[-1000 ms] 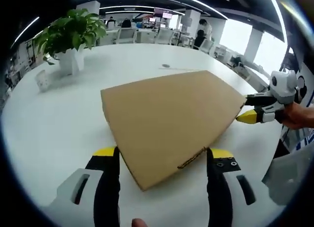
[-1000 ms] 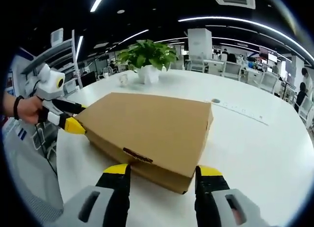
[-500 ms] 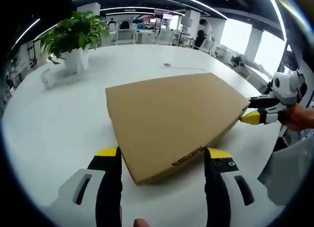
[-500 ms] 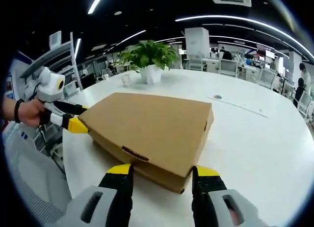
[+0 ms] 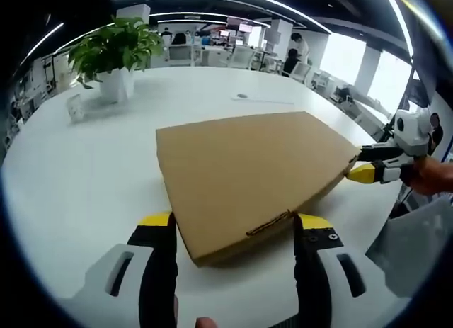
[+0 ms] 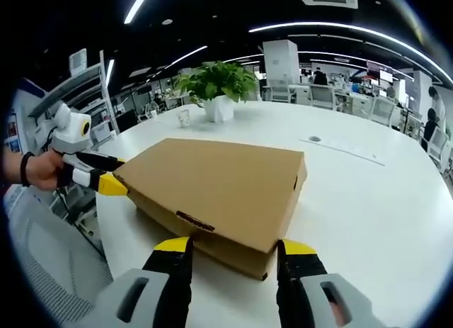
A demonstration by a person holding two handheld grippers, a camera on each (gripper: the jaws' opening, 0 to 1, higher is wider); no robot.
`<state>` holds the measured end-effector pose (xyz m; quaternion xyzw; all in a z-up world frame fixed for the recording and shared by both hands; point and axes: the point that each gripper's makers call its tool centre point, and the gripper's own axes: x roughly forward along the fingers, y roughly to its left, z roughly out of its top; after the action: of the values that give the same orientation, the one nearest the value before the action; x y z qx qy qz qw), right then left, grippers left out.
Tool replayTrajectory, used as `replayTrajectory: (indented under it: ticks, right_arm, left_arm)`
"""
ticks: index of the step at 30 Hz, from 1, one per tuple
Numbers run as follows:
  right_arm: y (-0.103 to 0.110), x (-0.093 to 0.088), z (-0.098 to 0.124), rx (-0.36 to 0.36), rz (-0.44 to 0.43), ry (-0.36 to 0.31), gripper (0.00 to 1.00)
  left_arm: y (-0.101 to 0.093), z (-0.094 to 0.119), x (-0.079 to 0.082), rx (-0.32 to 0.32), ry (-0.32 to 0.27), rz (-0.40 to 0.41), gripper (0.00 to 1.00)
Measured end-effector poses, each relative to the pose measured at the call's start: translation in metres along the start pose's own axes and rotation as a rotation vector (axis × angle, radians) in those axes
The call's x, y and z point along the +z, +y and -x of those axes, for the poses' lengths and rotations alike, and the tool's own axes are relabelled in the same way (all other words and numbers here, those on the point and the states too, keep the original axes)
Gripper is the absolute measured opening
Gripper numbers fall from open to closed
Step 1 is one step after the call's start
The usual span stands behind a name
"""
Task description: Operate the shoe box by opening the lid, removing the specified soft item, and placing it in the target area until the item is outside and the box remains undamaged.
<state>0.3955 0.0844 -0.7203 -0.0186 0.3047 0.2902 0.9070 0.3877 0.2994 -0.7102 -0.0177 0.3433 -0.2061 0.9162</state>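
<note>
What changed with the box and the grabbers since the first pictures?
Very little. Both views shifted slightly, so the hands moved a touch; the shoe box itself looks unmoved on the white table. Nothing was grabbed or let go. The lid stays shut. The left gripper and right gripper stay open at opposite corners of the box, and the potted plant stands where it was.
</note>
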Motion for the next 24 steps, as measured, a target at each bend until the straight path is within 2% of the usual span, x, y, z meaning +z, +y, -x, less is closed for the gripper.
replayTrajectory:
  ticks: [18, 24]
  right_arm:
    - [0.006, 0.01, 0.01, 0.002, 0.019, -0.015, 0.44]
    - [0.006, 0.016, 0.014, -0.005, -0.002, -0.046, 0.44]
  left_arm:
    - [-0.003, 0.014, 0.009, 0.0, -0.039, 0.03, 0.64]
    - [-0.004, 0.019, 0.015, -0.002, -0.049, 0.037, 0.64]
